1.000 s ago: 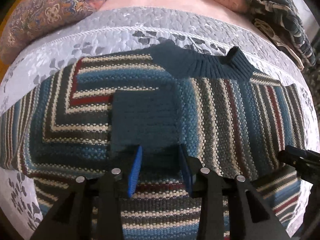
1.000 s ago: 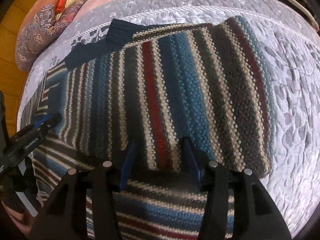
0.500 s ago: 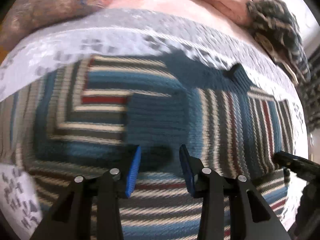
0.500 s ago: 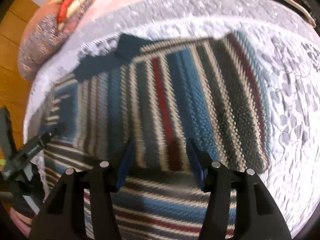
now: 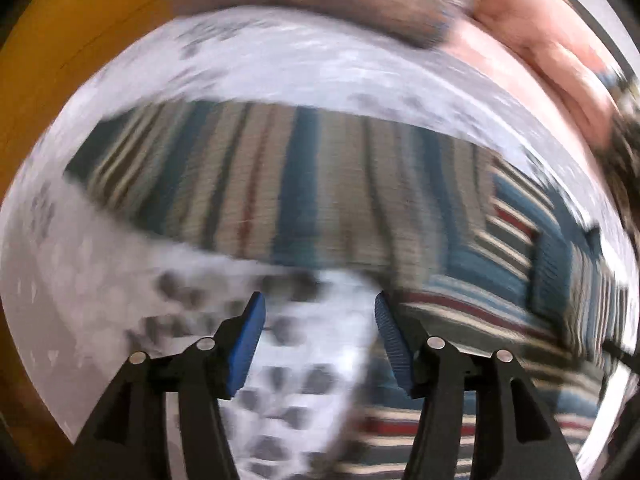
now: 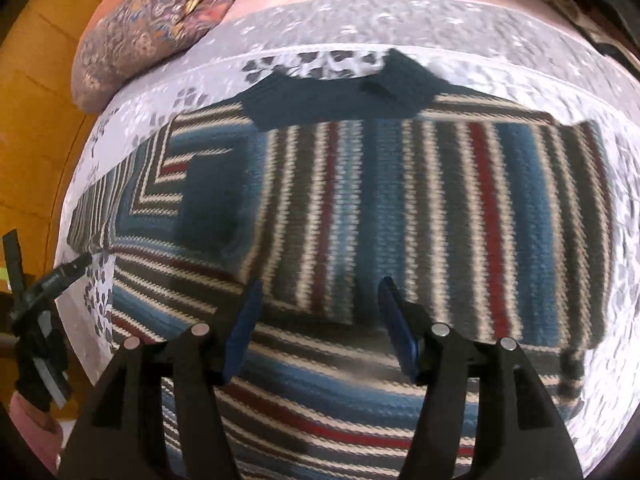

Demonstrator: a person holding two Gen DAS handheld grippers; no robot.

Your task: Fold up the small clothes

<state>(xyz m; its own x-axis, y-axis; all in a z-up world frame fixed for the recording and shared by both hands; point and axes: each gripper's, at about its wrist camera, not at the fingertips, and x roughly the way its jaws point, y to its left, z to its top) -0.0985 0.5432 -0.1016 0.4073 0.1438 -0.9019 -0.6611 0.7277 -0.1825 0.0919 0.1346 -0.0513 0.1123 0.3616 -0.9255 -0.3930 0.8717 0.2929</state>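
- Right now the striped knit sweater (image 6: 400,200) lies spread on the grey floral bedspread (image 6: 360,20), its right side already folded across the body and its dark blue collar (image 6: 340,96) pointing toward the patterned pillow (image 6: 152,36).
- My right gripper (image 6: 320,308) hovers just above the folded panel with its jaws wide, holding nothing.
- My left gripper (image 5: 318,332) is also wide and empty, poised over bare bedspread just beside the sweater's near edge, with the left sleeve (image 5: 240,184) stretched out ahead of it.
- Risk: the left wrist view is heavily blurred, so I judge the hand is moving fast; closing now could pinch bedspread along with the knit, or miss the sleeve edge and drag the fold askew.
- Risk: thick knit slides on this smooth cover, so a one-sided pull may undo the layer already laid.
- Change: a second ago my left jaws sat over the sweater's blue centre patch; they have since swung out to its left side, while my right has pulled back slightly.
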